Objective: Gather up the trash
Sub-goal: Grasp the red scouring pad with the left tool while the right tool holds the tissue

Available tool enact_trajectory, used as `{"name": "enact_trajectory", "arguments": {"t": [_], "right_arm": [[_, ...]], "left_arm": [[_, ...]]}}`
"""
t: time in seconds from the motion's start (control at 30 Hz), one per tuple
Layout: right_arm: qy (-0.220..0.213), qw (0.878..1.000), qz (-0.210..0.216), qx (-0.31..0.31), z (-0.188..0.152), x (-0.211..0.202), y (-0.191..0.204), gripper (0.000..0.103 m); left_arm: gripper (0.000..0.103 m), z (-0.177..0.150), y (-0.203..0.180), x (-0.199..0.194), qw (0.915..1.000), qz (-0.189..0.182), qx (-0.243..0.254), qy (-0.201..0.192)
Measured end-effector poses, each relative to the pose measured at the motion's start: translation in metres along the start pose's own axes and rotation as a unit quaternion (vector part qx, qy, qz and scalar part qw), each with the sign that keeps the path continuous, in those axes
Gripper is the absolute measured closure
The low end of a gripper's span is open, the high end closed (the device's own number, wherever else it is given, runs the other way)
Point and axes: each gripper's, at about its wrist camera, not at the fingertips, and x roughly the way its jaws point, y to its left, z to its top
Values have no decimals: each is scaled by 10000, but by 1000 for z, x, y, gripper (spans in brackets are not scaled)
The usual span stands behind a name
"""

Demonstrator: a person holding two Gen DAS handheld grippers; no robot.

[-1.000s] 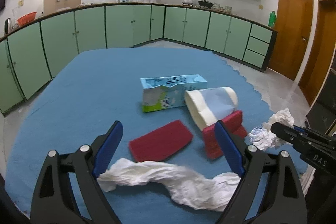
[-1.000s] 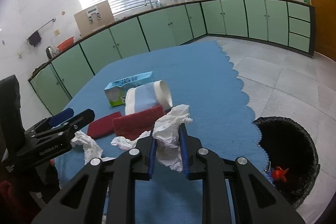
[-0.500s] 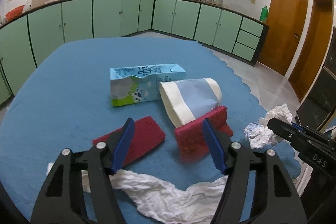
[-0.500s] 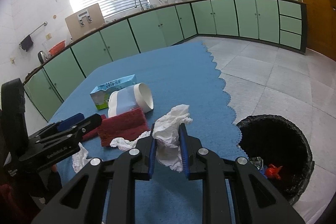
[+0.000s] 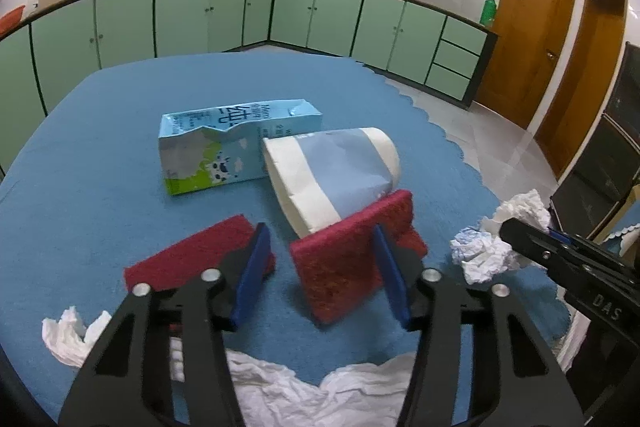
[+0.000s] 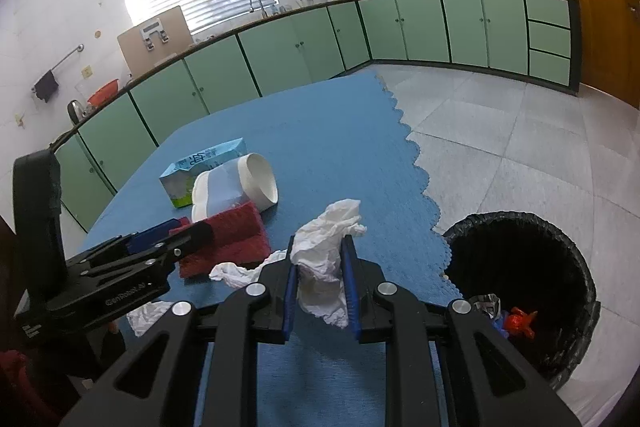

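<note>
Forward crept the left hand-held gripper [image 5: 320, 279], jaws wide around the red pad [image 5: 352, 259]; the right hand-held gripper [image 6: 319, 283] clamped crumpled tissue [image 6: 326, 247] near the bin [image 6: 520, 267].

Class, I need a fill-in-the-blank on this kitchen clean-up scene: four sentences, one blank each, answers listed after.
1. The right gripper is shut on a crumpled white ____.
2. The trash bin stands on the tiled ____, off the blue mat.
3. The paper cup lies on its ____ beside the milk carton.
4. The left gripper is ____, its jaws either side of a red scouring pad.

Answers: tissue; floor; side; open
</note>
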Motion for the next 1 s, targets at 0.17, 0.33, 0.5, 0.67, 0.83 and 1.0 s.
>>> {"name": "enact_trajectory", "arguments": {"t": [0.17, 0.33, 0.5, 0.67, 0.83, 1.0], "right_arm": [[-2, 10000, -2, 36, -1, 0, -3, 83], [-32, 9999, -21, 106, 0, -2, -7, 83], [-81, 9999, -21, 136, 2, -6, -9, 83], [-170, 9998, -28, 107, 5, -13, -8, 83], [-293, 9995, -50, 103, 9, -23, -9, 83], [-405, 9991, -73, 102, 15, -31, -11, 83]], "left_arm": [[64, -3, -2, 0, 9999, -120, -28, 49], [67, -3, -3, -6, 9999, -148, -63, 28], [81, 0, -6, -16, 9997, -230, -32, -99], [85, 3, -12, -24, 9992, -344, 17, -216], [89, 6, -15, -33, 9984, -450, 44, -329], [90, 11, -21, -40, 9974, -546, 114, -453]]}}
